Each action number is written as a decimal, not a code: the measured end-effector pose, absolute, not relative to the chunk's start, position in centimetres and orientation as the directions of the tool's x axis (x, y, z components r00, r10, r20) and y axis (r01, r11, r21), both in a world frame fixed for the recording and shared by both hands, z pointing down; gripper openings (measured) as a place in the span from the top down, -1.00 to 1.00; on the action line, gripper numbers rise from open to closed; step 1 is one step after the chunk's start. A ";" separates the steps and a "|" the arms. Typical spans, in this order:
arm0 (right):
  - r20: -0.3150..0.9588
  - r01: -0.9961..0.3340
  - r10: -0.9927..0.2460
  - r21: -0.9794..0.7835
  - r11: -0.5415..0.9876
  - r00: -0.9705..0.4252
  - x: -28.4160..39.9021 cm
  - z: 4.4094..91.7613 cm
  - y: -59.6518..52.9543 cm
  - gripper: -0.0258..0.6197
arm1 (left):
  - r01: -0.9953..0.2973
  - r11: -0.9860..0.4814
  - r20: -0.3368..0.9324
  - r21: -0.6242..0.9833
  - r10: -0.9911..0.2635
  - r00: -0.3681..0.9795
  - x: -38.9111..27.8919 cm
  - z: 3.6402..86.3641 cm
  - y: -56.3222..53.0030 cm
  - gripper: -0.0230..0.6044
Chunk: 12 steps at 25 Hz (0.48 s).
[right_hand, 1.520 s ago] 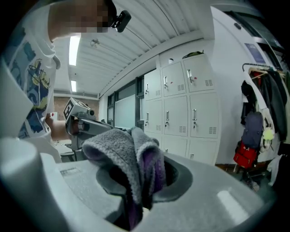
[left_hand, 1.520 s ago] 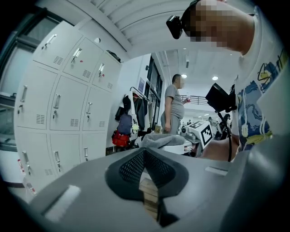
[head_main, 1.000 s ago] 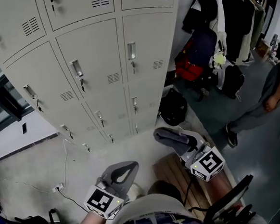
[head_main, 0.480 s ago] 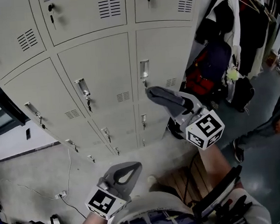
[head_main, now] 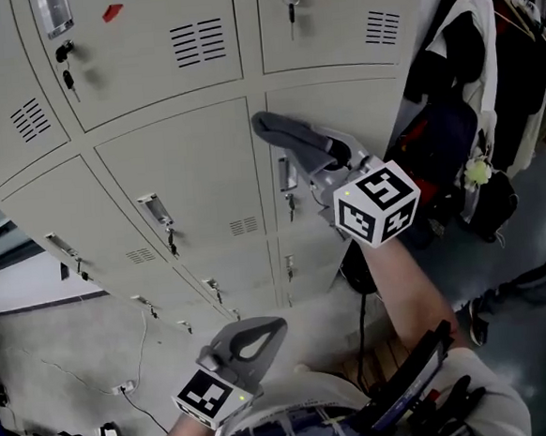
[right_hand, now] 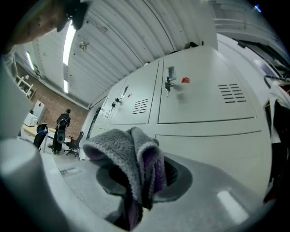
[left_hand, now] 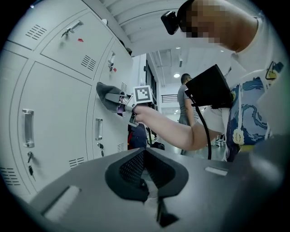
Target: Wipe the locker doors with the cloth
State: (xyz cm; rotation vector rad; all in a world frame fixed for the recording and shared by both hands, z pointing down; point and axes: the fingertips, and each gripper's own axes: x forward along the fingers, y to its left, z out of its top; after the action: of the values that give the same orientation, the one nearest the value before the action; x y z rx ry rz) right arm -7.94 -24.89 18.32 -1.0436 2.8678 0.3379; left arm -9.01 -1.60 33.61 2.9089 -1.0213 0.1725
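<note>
Beige locker doors (head_main: 185, 172) fill the wall ahead of us. Low on the left, our left gripper (head_main: 261, 328) has its jaws together on nothing. Up before a middle door, our right gripper (head_main: 291, 145) is clamped on the grey cloth (head_main: 275, 129); whether the cloth touches the door we cannot tell. Coats (head_main: 468, 65) hang at the right.

Lit evenly and rather coolly, from long ceiling lamps (right_hand: 69, 43) seen in the right gripper view. Cast only a soft shadow beside the key (head_main: 63, 54) on the pale locker doors (head_main: 185, 172). Bent strongly and darkened to black at the rims of both gripper views. Blurred the left tool (left_hand: 146, 156) close to its camera.
</note>
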 end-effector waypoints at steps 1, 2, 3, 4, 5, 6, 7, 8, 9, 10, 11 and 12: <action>-0.145 -0.639 -0.622 0.176 0.749 -0.769 -8.2 18.0 -25.7 0.63 | -0.632 -0.775 0.121 0.015 -0.626 0.770 -8.9 33.6 -2.2 0.92; -0.147 -0.636 -0.619 0.171 0.752 -0.772 -8.5 17.7 -26.4 0.63 | -0.640 -0.768 0.120 0.019 -0.633 0.764 -8.9 33.6 -2.7 0.92; -0.150 -0.634 -0.616 0.165 0.756 -0.774 -8.7 17.5 -27.1 0.63 | -0.647 -0.762 0.120 0.025 -0.641 0.758 -8.9 33.6 -3.2 0.92; -0.153 -0.631 -0.613 0.157 0.759 -0.775 -8.8 17.4 -27.8 0.63 | -0.655 -0.755 0.121 0.031 -0.648 0.752 -9.0 33.7 -3.6 0.92; -0.157 -0.629 -0.610 0.148 0.763 -0.777 -8.8 17.2 -28.4 0.63 | -0.662 -0.748 0.123 0.037 -0.654 0.746 -9.0 33.7 -4.0 0.92; -0.161 -0.627 -0.607 0.138 0.767 -0.778 -8.7 17.1 -28.9 0.63 | -0.668 -0.743 0.124 0.042 -0.660 0.741 -9.1 33.8 -4.3 0.92; -0.165 -0.622 -0.602 0.127 0.772 -0.781 -8.5 17.1 -29.3 0.63 | -0.672 -0.739 0.124 0.046 -0.664 0.738 -9.0 33.8 -4.7 0.92; -0.169 -0.617 -0.597 0.119 0.778 -0.784 -8.3 17.0 -29.5 0.63 | -0.676 -0.736 0.123 0.049 -0.667 0.735 -9.0 33.9 -5.0 0.92; -0.173 -0.614 -0.593 0.113 0.781 -0.786 -8.0 16.9 -29.7 0.63 | -0.678 -0.733 0.124 0.052 -0.669 0.733 -8.9 33.9 -5.3 0.92; -0.177 -0.615 -0.593 0.111 0.781 -0.785 -7.6 16.9 -29.8 0.63 | -0.680 -0.731 0.126 0.056 -0.671 0.731 -8.9 34.0 -5.5 0.92; -0.180 -0.619 -0.597 0.110 0.778 -0.782 -7.1 16.9 -29.9 0.63 | -0.682 -0.729 0.131 0.060 -0.671 0.730 -8.8 34.2 -5.8 0.92; -0.183 -0.626 -0.603 0.107 0.773 -0.776 -6.4 16.9 -30.2 0.63 | -0.683 -0.727 0.137 0.068 -0.671 0.729 -8.6 34.4 -6.0 0.92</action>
State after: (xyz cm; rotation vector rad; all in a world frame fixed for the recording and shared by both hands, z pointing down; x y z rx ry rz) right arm -6.37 -30.16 16.89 -0.9848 2.8265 0.2436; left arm -8.64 -5.98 34.43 2.8142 -1.1061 0.1556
